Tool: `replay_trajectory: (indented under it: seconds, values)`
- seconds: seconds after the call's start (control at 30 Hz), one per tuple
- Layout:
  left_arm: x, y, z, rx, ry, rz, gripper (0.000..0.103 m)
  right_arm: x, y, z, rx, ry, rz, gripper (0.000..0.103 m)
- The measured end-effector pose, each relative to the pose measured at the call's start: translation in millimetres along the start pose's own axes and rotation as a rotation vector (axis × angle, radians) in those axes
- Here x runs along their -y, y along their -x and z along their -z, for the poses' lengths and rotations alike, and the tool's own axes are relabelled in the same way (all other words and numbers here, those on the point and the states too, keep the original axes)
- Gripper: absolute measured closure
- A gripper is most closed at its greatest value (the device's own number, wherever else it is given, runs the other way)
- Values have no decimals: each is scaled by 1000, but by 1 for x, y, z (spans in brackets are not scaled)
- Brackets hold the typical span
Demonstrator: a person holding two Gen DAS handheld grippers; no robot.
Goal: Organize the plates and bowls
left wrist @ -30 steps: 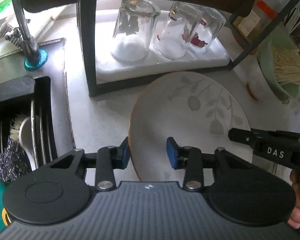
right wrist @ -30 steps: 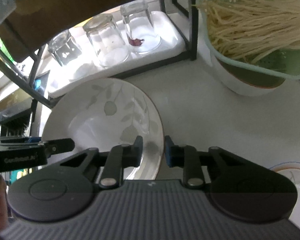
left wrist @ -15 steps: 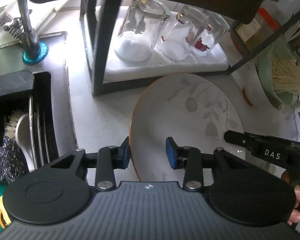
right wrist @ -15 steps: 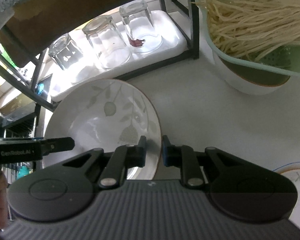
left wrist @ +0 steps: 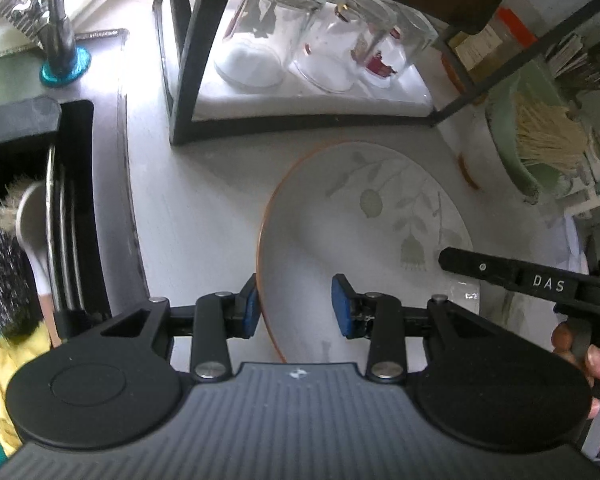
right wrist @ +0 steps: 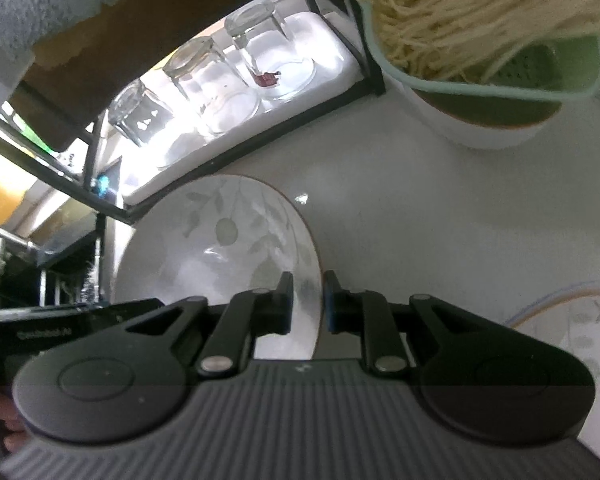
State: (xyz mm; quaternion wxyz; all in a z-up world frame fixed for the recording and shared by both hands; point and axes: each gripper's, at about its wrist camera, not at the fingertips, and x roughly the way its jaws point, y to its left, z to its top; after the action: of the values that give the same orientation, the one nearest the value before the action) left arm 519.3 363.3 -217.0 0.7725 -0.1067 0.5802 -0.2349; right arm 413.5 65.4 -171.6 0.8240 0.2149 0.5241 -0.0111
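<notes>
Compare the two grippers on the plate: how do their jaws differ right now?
The left gripper stands wide open astride the rim of the plate. The right gripper has just been closing and pinches the rim. Left takes the plate's left edge, right its right edge. Both point down at one plate.

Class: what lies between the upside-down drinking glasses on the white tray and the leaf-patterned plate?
The black metal rack's bottom bar, then bare white counter; the left wrist view shows it.

Right claw (right wrist: 307, 300) just closing, pinching leaf-patterned plate (right wrist: 220, 252) rim; upturned glasses (right wrist: 204, 80) behind.
</notes>
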Motion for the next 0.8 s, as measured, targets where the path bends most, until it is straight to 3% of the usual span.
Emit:
replay_trajectory:
  seconds: [0.27, 0.47, 0.8]
  values:
    - [18, 19, 11, 19, 4, 37, 62, 11, 33, 11, 12, -18, -47, 85]
    - [41, 31, 21, 19, 56, 77, 62, 26, 68, 23, 75, -39, -67, 85]
    - [107, 42, 47, 5, -21, 137, 62, 68, 135, 56, 185, -138, -40, 85]
